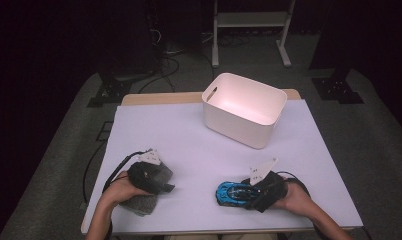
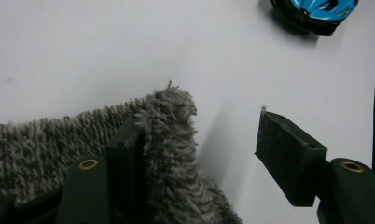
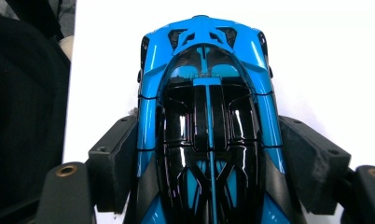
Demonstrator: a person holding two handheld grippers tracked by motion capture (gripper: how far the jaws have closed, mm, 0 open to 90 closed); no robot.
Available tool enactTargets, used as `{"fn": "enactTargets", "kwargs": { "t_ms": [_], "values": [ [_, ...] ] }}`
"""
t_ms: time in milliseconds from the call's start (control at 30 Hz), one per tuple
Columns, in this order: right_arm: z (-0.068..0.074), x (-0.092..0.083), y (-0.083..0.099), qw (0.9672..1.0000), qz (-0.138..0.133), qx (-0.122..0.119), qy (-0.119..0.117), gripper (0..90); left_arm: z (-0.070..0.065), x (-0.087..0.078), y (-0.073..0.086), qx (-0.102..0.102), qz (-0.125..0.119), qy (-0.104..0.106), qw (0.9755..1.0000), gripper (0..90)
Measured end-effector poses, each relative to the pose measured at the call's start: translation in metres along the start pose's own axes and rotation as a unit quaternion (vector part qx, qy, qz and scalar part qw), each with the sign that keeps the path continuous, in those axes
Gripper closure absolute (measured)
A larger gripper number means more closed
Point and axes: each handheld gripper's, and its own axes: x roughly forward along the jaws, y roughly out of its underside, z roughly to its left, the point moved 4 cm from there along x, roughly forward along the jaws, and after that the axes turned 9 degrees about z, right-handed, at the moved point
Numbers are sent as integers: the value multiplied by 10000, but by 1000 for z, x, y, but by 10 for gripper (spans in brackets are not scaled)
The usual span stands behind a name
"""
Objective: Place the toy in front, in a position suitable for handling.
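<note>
The right gripper [image 1: 249,192] sits at the near right of the white surface [image 1: 189,140], with the person's right hand [image 1: 294,197] behind it. Its fingers [image 3: 113,158] close on a blue and black toy car [image 1: 234,192]. In the right gripper view, one pad presses each flank of the toy car [image 3: 206,126] at about mid-length.

Orientation of the toy car:
- In the high view its long axis runs left to right across the surface, roughly parallel to the near edge.
- The free end points toward the left gripper; the opposite end lies between the fingers, toward the right hand.
- In the right gripper view the long axis runs straight away from the camera, in line with the fingers, roof side up. Whether the far end is the nose or the tail cannot be told.
- Whether the wheels rest on the surface or are lifted off it cannot be told.

The left gripper [image 1: 161,182] sits at the near left of the surface, well apart from the toy car, held by the left hand [image 1: 124,189]. Its fingers [image 2: 288,154] stand moderately wide and hold nothing. A grey shaggy cloth [image 2: 171,140] lies on the surface under the gripper; a raised fold of the cloth [image 1: 144,202] touches one finger, and the other finger stands clear with bare surface in the gap.

A white plastic bin [image 1: 261,125] stands upright at the far middle of the surface, well apart from both grippers.
</note>
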Motion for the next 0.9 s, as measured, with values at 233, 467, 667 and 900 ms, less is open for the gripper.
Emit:
{"fn": "enactTargets", "kwargs": {
  "t_ms": [233,467,667,900],
  "values": [
    [-3,6,9,10000,-23,53,-37,250,-1,2,-1,-11,38,-8,10000,319],
    [-3,6,7,9999,17,139,-77,229,-2,2,-1,41,56,-11,10000,274],
    [-5,-6,5,9991,-275,277,-157,215,-1,2,-2,23,59,-26,10000,236],
    [-11,-18,0,9981,-417,401,-206,203,-4,0,-4,52,10,-22,10000,213]
  ]
}}
